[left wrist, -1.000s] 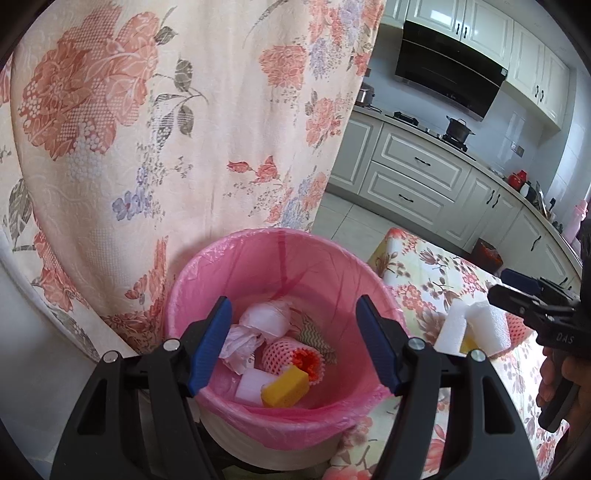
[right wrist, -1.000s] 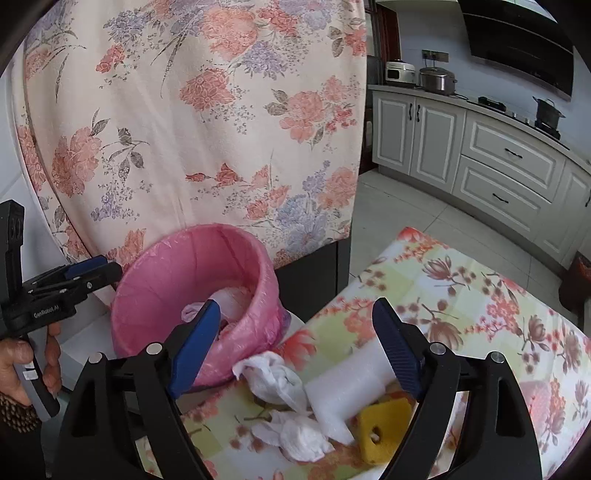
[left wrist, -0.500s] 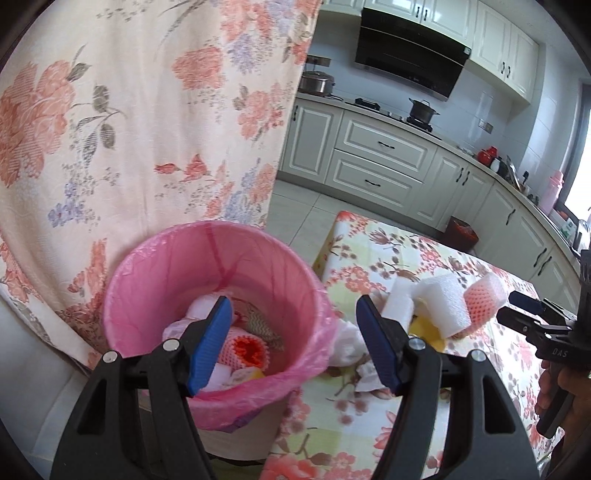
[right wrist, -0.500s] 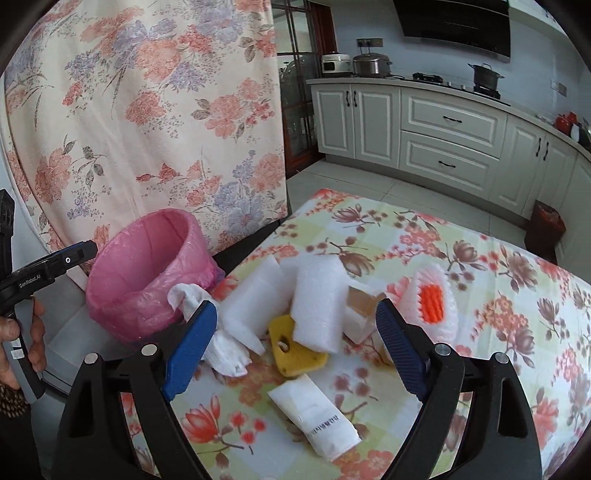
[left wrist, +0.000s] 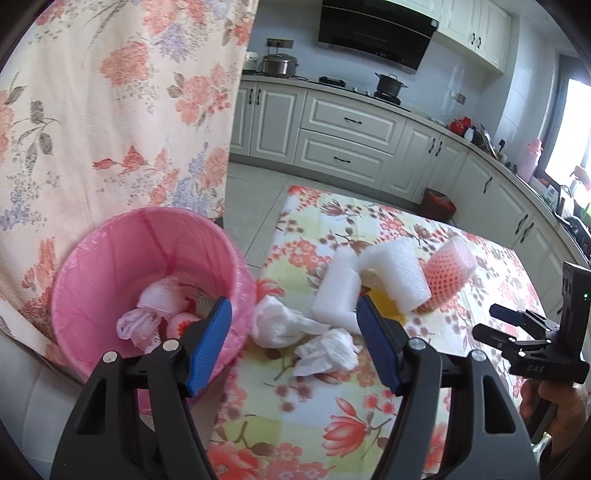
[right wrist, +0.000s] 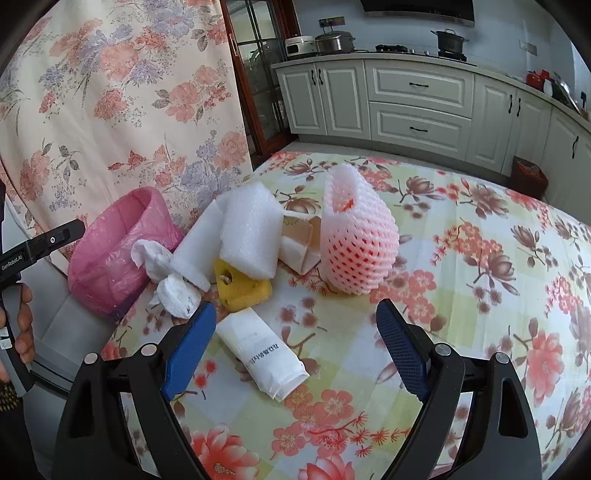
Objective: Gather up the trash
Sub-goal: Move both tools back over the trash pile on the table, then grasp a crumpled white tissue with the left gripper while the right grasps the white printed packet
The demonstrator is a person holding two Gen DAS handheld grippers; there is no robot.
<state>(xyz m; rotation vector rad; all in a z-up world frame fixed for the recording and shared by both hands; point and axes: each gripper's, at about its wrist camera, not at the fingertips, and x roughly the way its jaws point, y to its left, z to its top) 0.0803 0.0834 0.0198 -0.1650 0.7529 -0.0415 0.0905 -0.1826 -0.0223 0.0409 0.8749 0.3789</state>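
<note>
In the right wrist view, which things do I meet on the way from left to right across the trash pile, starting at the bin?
pink bin → crumpled tissues → yellow sponge → pink foam fruit net

Home kitchen, white cabinets [left wrist: 343, 136], range hood [left wrist: 373, 33], stovetop pot [left wrist: 389, 83]

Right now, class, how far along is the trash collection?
Done: the pink-lined bin already holds tissues and foam net. In hand: nothing; left gripper and right gripper are open and empty. Left: crumpled tissues, foam sheets, yellow sponge, white tube, foam fruit net.
</note>
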